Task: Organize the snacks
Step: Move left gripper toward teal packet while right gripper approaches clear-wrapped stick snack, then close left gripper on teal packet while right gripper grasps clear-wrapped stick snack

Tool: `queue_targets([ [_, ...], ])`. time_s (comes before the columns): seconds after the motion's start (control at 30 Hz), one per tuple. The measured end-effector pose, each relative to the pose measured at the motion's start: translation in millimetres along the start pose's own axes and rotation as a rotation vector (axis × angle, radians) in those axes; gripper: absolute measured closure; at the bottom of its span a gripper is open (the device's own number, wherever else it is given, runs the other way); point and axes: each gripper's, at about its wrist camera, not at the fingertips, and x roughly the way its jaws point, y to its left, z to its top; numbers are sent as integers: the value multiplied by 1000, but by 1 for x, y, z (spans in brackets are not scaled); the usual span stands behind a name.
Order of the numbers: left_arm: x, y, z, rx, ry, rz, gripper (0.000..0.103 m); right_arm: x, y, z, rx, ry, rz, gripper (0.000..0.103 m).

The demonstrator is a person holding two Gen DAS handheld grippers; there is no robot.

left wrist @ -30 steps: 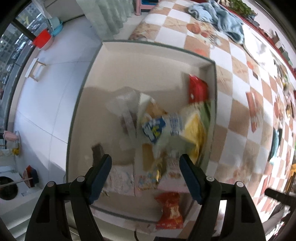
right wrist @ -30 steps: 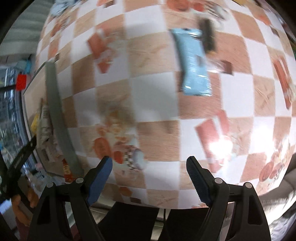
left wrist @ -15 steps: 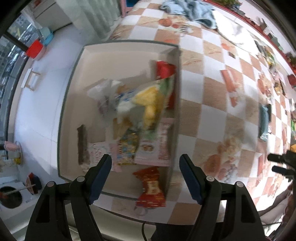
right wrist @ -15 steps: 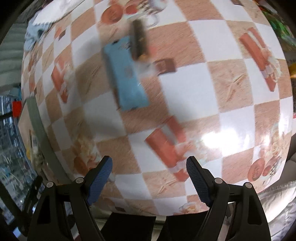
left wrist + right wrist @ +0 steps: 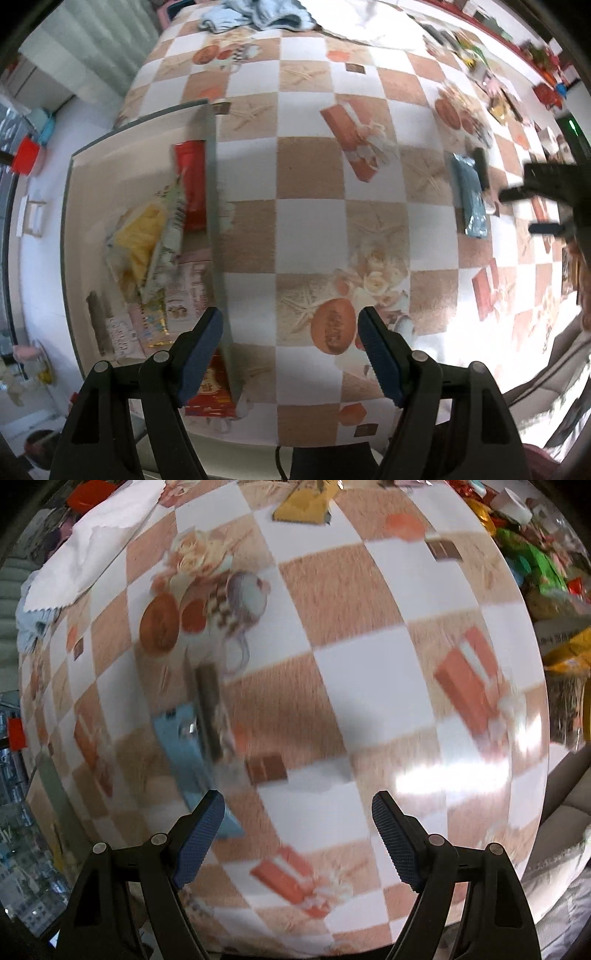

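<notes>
Left tongs (image 5: 290, 330): jaws wide apart, nothing between them; pointing down at the checkered tabletop (image 5: 314, 229), its left finger over the wall of the box.
Right tongs (image 5: 298, 814): jaws wide apart, empty; above bare tabletop. In the left view they show as a dark shape at the far right.
Box (image 5: 212, 206): shallow, grey-rimmed, to the left of the left tongs; its near wall runs just under the left finger.
Box contents: a red packet (image 5: 192, 184), a yellow bag (image 5: 142, 236), pink cartons and smaller wrappers, heaped together.
Red-orange packet (image 5: 210, 393): below the left finger of the left tongs, at the box's edge.
Blue packet (image 5: 184, 753): flat on the tabletop, just ahead of the right tongs' left finger.
Dark bar (image 5: 208, 709): lies along the blue packet's edge, touching it.
Loose snacks (image 5: 532, 565): piled well off to the right tongs' far right.
</notes>
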Motion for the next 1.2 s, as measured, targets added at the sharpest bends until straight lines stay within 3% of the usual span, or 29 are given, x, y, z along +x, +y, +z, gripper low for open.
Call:
queue_targets([
  [0.27, 13, -1, 0, -22, 44, 26, 24, 14, 22, 33, -68, 7, -21, 20],
  [0.6, 20, -13, 13, 0, 55, 44, 24, 14, 57, 51, -210, -47, -116, 18],
  [0.7, 21, -22, 21, 9, 52, 28, 24, 13, 74, 37, -282, -72, -143, 34],
  [0.77, 21, -29, 28, 15, 52, 18, 24, 11, 82, 28, -316, -83, -145, 61],
  [0.83, 22, -38, 35, 22, 50, 4, 24, 8, 85, 24, -345, -86, -138, 80],
  [0.93, 23, -53, 50, 28, 45, -22, 24, 11, 84, 14, -339, -75, -111, 82],
  [1.2, 35, -103, 88, 10, 48, -98, 24, 13, 35, -13, -269, -39, -83, 82],
])
